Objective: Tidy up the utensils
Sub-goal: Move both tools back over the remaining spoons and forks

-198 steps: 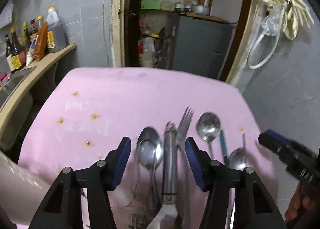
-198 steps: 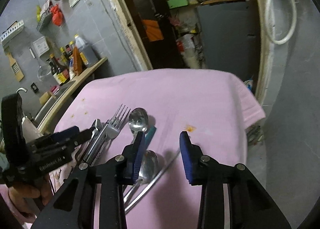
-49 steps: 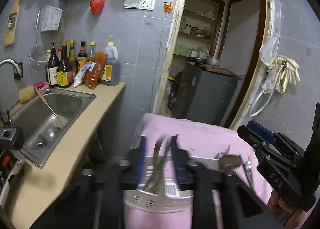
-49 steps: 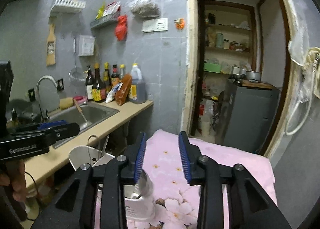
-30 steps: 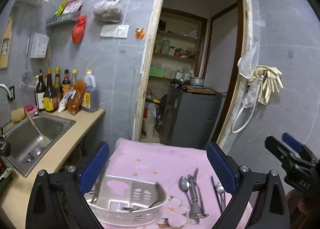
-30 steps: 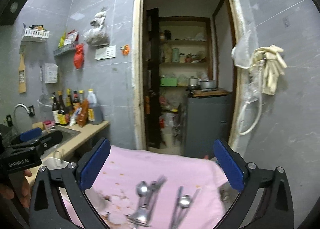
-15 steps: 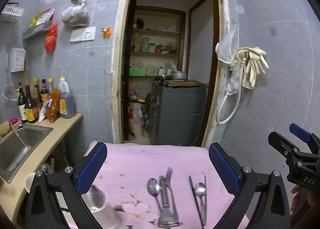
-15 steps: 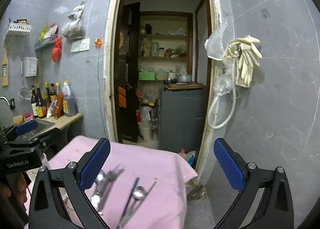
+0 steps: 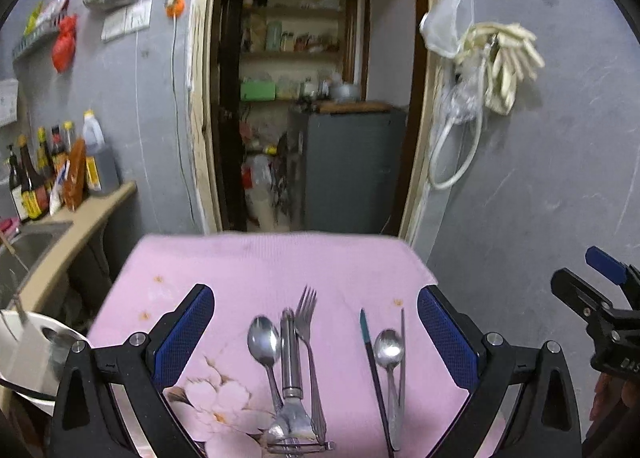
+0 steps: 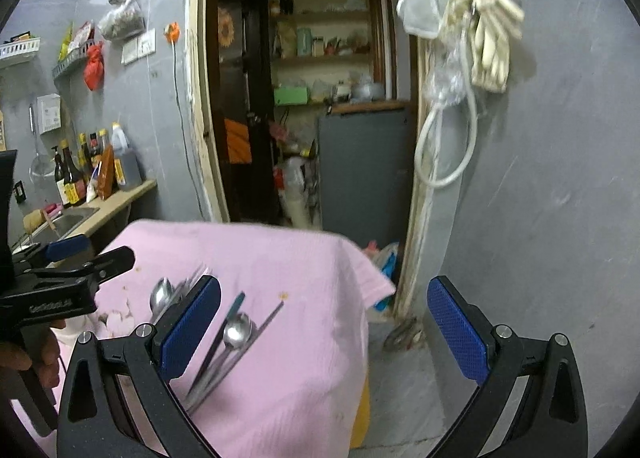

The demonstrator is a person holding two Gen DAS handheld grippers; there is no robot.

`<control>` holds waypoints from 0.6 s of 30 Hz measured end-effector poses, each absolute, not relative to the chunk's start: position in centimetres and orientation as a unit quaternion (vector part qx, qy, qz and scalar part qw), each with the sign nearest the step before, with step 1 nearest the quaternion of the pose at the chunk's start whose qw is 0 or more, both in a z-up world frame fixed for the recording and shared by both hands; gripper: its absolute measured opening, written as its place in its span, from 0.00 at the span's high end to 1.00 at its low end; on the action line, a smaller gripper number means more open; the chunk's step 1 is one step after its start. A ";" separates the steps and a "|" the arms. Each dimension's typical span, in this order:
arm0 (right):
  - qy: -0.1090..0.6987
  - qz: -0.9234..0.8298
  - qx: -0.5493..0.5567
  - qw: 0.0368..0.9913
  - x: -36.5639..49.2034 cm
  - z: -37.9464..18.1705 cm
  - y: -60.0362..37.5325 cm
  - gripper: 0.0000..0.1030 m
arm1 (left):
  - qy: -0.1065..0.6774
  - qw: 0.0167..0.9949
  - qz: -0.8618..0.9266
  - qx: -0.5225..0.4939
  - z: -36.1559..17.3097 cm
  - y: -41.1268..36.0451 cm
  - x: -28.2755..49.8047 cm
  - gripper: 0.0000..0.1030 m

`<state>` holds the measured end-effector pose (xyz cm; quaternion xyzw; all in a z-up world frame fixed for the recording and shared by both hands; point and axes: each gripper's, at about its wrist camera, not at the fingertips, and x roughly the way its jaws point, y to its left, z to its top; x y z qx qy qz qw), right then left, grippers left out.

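On pink cloth (image 9: 260, 266) over counter: spoon (image 9: 264, 342), peeler (image 9: 289, 354), fork (image 9: 306, 322) touching in one cluster; teal chopstick (image 9: 370, 350), small spoon (image 9: 388, 346) well apart to right. Left tongs (image 9: 316, 334) spread wide, empty, above cluster. Right tongs (image 10: 324, 332) wide apart, empty.

Landmark: peeler (image 9: 289, 354), lying on the cloth (image 9: 256, 266). Spoon (image 9: 263, 342) just left of it, fork (image 9: 306, 322) just right, all three touching. Well right: chopstick (image 9: 370, 354), second spoon (image 9: 389, 350), another chopstick (image 9: 402, 342), side by side. Holder (image 9: 28, 354) far left, off the cloth's edge. Doorway (image 9: 312, 97) behind.
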<state>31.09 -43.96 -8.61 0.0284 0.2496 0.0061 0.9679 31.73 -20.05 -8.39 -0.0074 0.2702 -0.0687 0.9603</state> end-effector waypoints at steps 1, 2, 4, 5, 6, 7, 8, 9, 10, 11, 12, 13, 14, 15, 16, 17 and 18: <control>0.260 0.012 0.034 0.965 31.7 -9.4 -43.9 0.02 | 0.280 0.958 -0.064 -0.009 -9.0 -20.1 32.3 0.01; 0.268 0.017 0.038 0.963 32.1 -10.0 -43.9 0.02 | 0.286 0.956 -0.061 -0.010 -9.5 -20.1 32.7 0.01; 0.285 0.031 0.049 0.957 33.4 -11.5 -43.8 0.03 | 0.304 0.951 -0.053 -0.014 -10.9 -19.9 33.8 0.01; 0.289 0.036 0.052 0.955 33.6 -12.2 -43.6 0.04 | 0.310 0.949 -0.049 -0.016 -11.4 -19.8 34.2 0.01; 0.297 0.044 0.057 0.952 34.3 -12.9 -43.4 0.09 | 0.318 0.947 -0.043 -0.018 -12.0 -19.7 34.8 0.01; 0.304 0.050 0.060 0.949 34.7 -13.5 -43.3 0.15 | 0.322 0.946 -0.040 -0.021 -12.4 -19.5 35.2 0.01; 0.312 0.060 0.065 0.946 35.3 -14.2 -43.1 0.18 | 0.327 0.944 -0.036 -0.022 -12.9 -19.3 35.7 0.01; 0.318 0.070 0.068 0.943 35.8 -14.9 -42.9 0.23 | 0.331 0.943 -0.032 -0.022 -13.3 -19.1 36.0 0.02; 0.326 0.083 0.070 0.939 36.5 -15.6 -42.6 0.28 | 0.335 0.942 -0.030 -0.023 -13.6 -19.0 36.4 0.04; 0.332 0.093 0.070 0.936 36.9 -16.2 -42.3 0.31 | 0.339 0.940 -0.028 -0.024 -14.0 -18.8 36.8 0.07; 0.339 0.106 0.068 0.932 37.4 -16.7 -41.9 0.38 | 0.344 0.938 -0.027 -0.025 -14.4 -18.6 37.1 0.09; 0.343 0.115 0.065 0.930 37.8 -17.1 -41.5 0.41 | 0.349 0.936 -0.026 -0.027 -14.7 -18.3 37.5 0.13; 0.348 0.130 0.063 0.926 38.3 -17.6 -41.0 0.43 | 0.352 0.935 -0.024 -0.029 -15.1 -18.1 37.9 0.17; 0.355 0.146 0.063 0.921 38.8 -18.1 -40.6 0.46 | 0.357 0.933 -0.021 -0.032 -15.5 -17.7 38.3 0.19; 0.362 0.159 0.061 0.917 39.2 -18.6 -40.2 0.50 | 0.360 0.932 -0.019 -0.035 -15.8 -17.4 38.5 0.23; 0.366 0.167 0.058 0.914 39.5 -18.9 -39.8 0.52 | 0.366 0.930 -0.017 -0.041 -16.3 -16.9 39.0 0.27; 0.371 0.176 0.052 0.910 39.8 -19.4 -39.4 0.55 | 0.370 0.928 -0.015 -0.045 -16.6 -16.6 39.3 0.28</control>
